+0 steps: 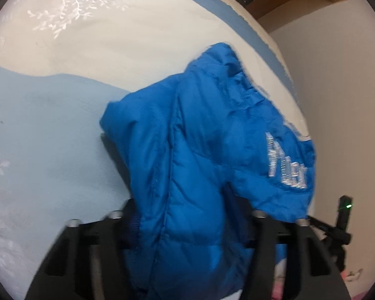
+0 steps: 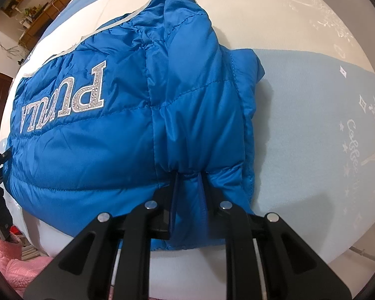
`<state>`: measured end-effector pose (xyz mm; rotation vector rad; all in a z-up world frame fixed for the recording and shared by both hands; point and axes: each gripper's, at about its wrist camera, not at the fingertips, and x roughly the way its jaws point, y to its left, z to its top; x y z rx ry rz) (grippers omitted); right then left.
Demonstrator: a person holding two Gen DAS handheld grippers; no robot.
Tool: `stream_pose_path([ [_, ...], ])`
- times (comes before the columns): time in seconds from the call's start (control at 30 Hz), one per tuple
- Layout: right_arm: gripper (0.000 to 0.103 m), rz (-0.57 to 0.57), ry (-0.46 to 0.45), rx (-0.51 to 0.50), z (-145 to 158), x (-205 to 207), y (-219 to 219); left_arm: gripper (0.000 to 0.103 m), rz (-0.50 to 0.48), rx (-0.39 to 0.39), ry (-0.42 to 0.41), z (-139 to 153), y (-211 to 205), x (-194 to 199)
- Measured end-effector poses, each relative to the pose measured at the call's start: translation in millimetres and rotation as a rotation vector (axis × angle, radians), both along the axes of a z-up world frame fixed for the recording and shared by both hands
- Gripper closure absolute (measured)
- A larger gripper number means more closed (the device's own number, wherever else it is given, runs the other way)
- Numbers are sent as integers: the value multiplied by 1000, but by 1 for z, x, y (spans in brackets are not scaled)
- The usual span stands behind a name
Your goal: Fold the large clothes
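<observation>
To fold cleanly, both grippers should carry the held edge across level and together. The blue puffer jacket [image 2: 127, 115] lies bunched on the bed [image 2: 300, 115]. The right gripper [image 2: 188, 177] pinches its near edge narrowly; the left gripper [image 1: 187, 225] clamps a thick fold, jaws spread around it.

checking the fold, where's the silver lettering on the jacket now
In the right wrist view the silver lettering sits left of the right gripper, upside down on the blue jacket.

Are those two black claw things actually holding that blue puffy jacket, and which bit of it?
Yes. The right gripper pinches a bunched fold at the blue jacket near edge; the left gripper seems clamped on another edge, its fingers hidden by fabric.
</observation>
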<state>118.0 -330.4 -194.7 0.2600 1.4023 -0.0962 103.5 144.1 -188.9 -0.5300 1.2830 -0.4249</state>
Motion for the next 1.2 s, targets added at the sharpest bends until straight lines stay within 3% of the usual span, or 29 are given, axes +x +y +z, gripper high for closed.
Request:
stream_pose_path([
  [0.1, 87, 2, -5, 1, 0, -1, 0, 71, 26, -20, -11, 7, -3, -8],
  [0.27, 87, 9, -8, 6, 0, -2, -1, 71, 58, -4, 14, -3, -7, -9],
  [0.43, 87, 8, -12, 8, -1, -1, -1, 68, 52, 49, -17, -6, -19, -11],
  [0.57, 88, 8, -8, 38, -1, -2, -6, 74, 66, 78, -20, 6, -21, -13],
  [0.67, 86, 1, -24, 78, 14, -5, -18, 79, 59, 78, -51, 29, -26, -17],
  [0.9, 83, 23, -85, 21, 70, -10, -32, 80, -8, 117, -140, 96, -60, -27],
  [1.0, 83, 35, -83, -17, 89, -12, -32, 80, -50, 177, -168, 128, -94, -30],
  [1.2, 80, 67, -109, -62, 121, -21, -24, 80, -171, 201, -226, 172, -174, -39],
])
